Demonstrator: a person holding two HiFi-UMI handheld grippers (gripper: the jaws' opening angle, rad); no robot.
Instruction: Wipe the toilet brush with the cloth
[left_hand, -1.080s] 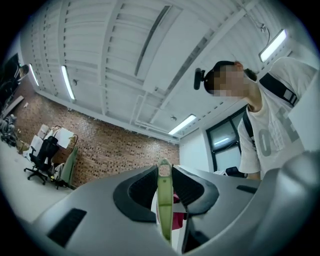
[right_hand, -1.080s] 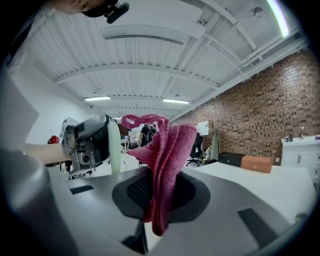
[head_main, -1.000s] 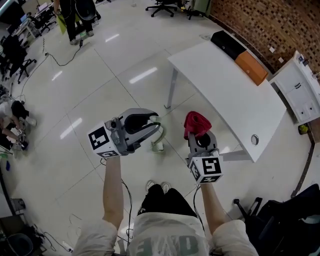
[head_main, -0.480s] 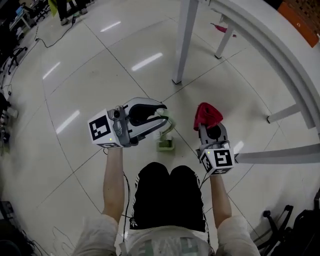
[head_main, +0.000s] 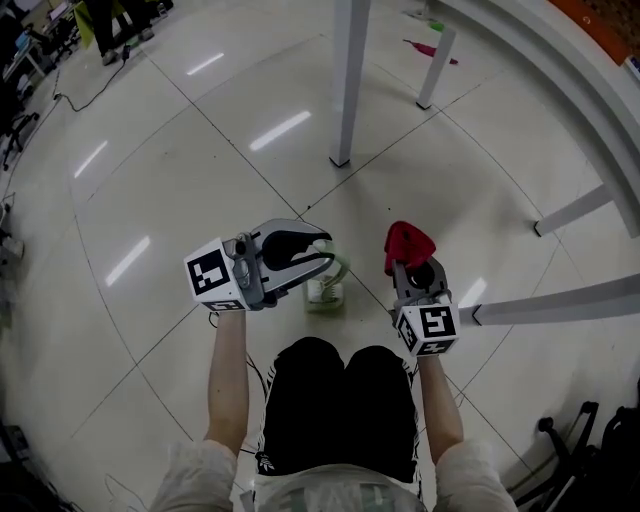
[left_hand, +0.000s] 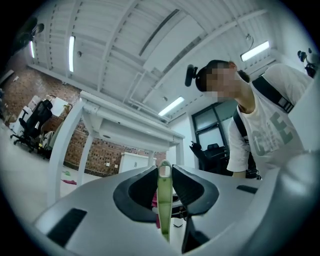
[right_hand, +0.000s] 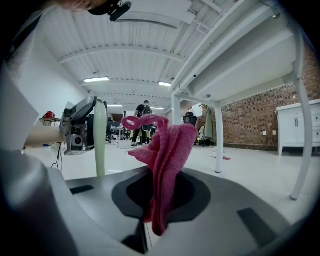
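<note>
My left gripper (head_main: 322, 252) is shut on the thin pale-green handle (left_hand: 164, 200) of the toilet brush, which stands upright between its dark pads (left_hand: 141, 189). The brush's pale-green lower end (head_main: 326, 292) hangs low over the floor tiles, just in front of my knees. Whether it touches the floor I cannot tell. To the right, my right gripper (head_main: 412, 264) is shut on a bunched red cloth (head_main: 407, 243) that sticks up out of its jaws. In the right gripper view the cloth (right_hand: 167, 150) fills the middle, with the brush handle (right_hand: 100, 140) and left gripper (right_hand: 79, 127) a short way off to its left.
I am crouched low beside a white table; its legs (head_main: 343, 90) and edge (head_main: 600, 110) stand ahead and to the right. A small pink thing (head_main: 430, 47) lies on the floor beyond the legs. A dark chair base (head_main: 590, 450) is at the lower right.
Both grippers and my head have sunk toward the floor. The table, seen from above before, now stands overhead. The brush and the cloth stay gripped, the same distance apart.
</note>
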